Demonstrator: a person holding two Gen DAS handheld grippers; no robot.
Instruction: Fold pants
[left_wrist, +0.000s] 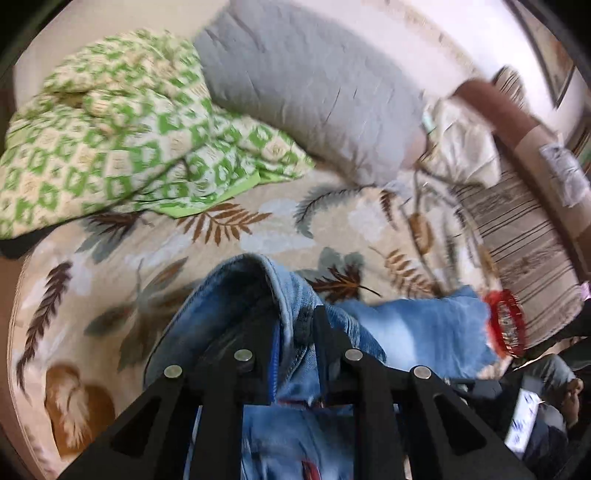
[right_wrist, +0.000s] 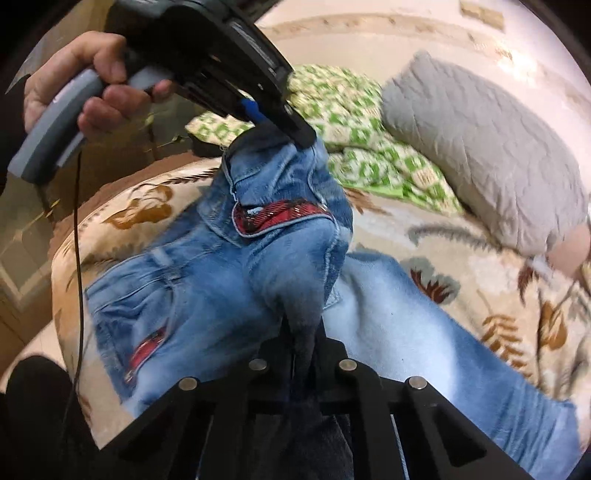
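Pants (right_wrist: 221, 266) | on bed (left_wrist: 147, 251) | both grippers (left_wrist: 295, 317) (right_wrist: 303, 325) clamped on denim

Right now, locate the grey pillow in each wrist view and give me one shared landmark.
Left wrist: grey pillow lies top centre, right of the green patterned quilt.
Right wrist: grey pillow lies upper right, right of the same quilt.
Shared landmark: the jeans on the leaf-print bedspread.

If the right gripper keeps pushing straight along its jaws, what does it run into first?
The right gripper is already shut on a fold of the faded blue denim jeans. Straight on, it would likely meet more bunched denim near the red plaid pocket trim, though depth is unclear.
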